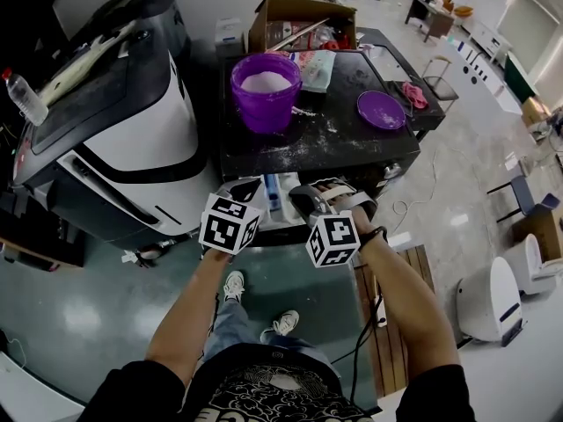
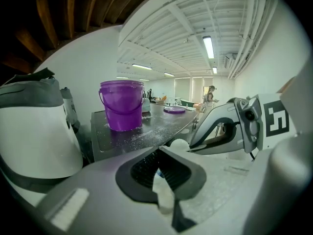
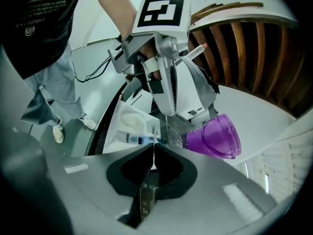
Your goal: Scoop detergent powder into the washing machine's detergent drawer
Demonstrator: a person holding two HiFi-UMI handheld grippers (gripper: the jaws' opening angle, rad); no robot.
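Shows left gripper (image 2: 161, 173) clamped on an unidentifiable white piece (image 2: 164, 194), right gripper (image 3: 155, 155) pinching a thin strip (image 3: 155, 147) seen edge-on, both above the pulled-out detergent drawer (image 1: 280, 214), largely hidden; purple bucket (image 1: 266, 105) of powder (image 1: 266, 81) farther back.

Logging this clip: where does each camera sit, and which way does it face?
Head view: on the person's head, steeply down at the machine top; forearms, left gripper, right gripper show.
Left gripper view: on the left gripper, across the machine top toward the purple bucket; own jaws, right gripper show.
Right gripper view: on the right gripper, rolled, facing the left gripper; own jaws, jeans show.
Shared: the purple bucket, in all three.
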